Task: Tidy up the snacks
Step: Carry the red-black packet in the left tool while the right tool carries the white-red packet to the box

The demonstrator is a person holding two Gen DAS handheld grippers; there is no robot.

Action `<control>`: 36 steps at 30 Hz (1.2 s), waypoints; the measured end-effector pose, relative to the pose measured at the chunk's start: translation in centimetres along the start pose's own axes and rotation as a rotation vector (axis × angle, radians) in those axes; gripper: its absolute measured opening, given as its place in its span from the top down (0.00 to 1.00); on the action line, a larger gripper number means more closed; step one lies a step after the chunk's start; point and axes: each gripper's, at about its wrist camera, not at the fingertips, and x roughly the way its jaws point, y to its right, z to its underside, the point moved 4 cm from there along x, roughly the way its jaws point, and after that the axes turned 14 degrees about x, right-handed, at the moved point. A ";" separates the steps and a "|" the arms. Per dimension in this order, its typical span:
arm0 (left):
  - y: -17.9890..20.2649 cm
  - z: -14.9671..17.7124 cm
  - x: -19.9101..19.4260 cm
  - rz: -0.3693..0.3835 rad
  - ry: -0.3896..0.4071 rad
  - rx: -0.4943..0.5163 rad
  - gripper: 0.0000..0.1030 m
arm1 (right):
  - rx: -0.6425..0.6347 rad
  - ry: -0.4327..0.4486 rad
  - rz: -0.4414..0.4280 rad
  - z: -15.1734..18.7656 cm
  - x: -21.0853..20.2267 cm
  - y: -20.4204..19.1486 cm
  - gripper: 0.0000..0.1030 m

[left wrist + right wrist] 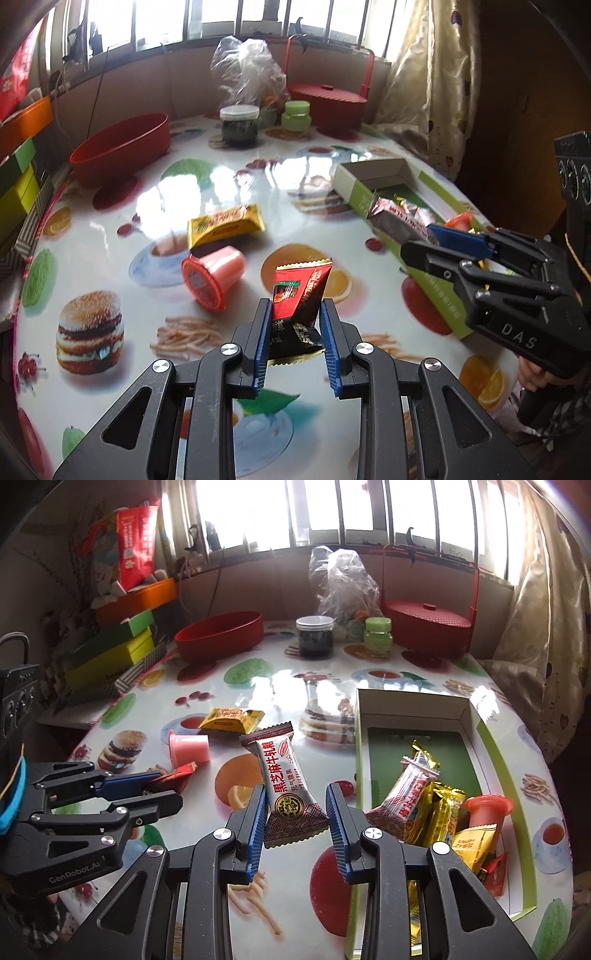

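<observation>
Several wrapped snacks (424,805) fill the green box (413,701); each claw pinches one packet.

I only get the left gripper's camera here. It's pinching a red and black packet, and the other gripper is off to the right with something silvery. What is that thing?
Observer: The right gripper holds a white and maroon candy packet printed with large dark characters.
Operator: And that green box, what's inside? I only see its edge.
Observer: The green box holds a pile at its near end: gold wrappers, another white and maroon packet and a pink jelly cup.
Operator: Is it full?
Observer: No, its far half shows bare green floor.
</observation>
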 end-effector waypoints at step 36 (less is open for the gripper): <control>6.0 -9.8 4.0 0.149 0.079 0.103 0.74 | 0.145 0.084 0.151 -2.2 -2.9 9.0 0.70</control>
